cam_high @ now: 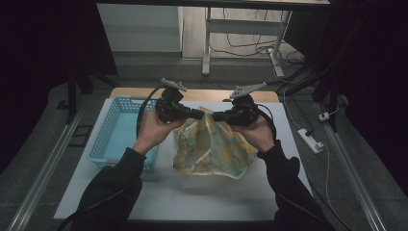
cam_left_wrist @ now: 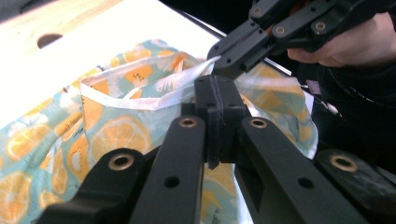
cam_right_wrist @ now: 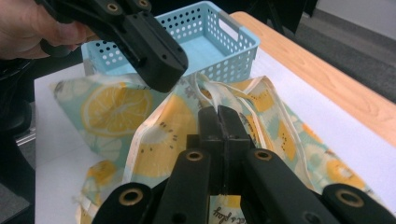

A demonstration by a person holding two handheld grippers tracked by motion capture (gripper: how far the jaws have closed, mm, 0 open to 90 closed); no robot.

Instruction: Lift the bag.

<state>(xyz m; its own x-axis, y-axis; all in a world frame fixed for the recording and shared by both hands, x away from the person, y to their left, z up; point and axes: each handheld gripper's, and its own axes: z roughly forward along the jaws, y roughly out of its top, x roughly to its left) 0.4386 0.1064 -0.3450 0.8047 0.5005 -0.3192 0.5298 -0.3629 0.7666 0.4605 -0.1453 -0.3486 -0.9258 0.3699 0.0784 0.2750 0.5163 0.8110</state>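
A cloth bag [cam_high: 211, 149] printed with orange and lemon slices on pale teal hangs over the white mat, its lower part resting on it. My left gripper [cam_high: 198, 114] is shut on the bag's rim from the left. In the left gripper view its jaws [cam_left_wrist: 216, 91] pinch the white hem of the bag [cam_left_wrist: 116, 135]. My right gripper [cam_high: 216, 116] is shut on the rim from the right, its tips close to the left one's. In the right gripper view its jaws [cam_right_wrist: 223, 116] clamp the fabric edge of the bag [cam_right_wrist: 116, 107], beside a white drawstring.
A light blue perforated basket [cam_high: 118, 132] stands on the mat at the left, also seen behind the bag as the basket [cam_right_wrist: 224, 42]. The white mat [cam_high: 192, 192] covers a wooden table [cam_high: 202, 95]. A power strip [cam_high: 310, 140] lies on the floor to the right.
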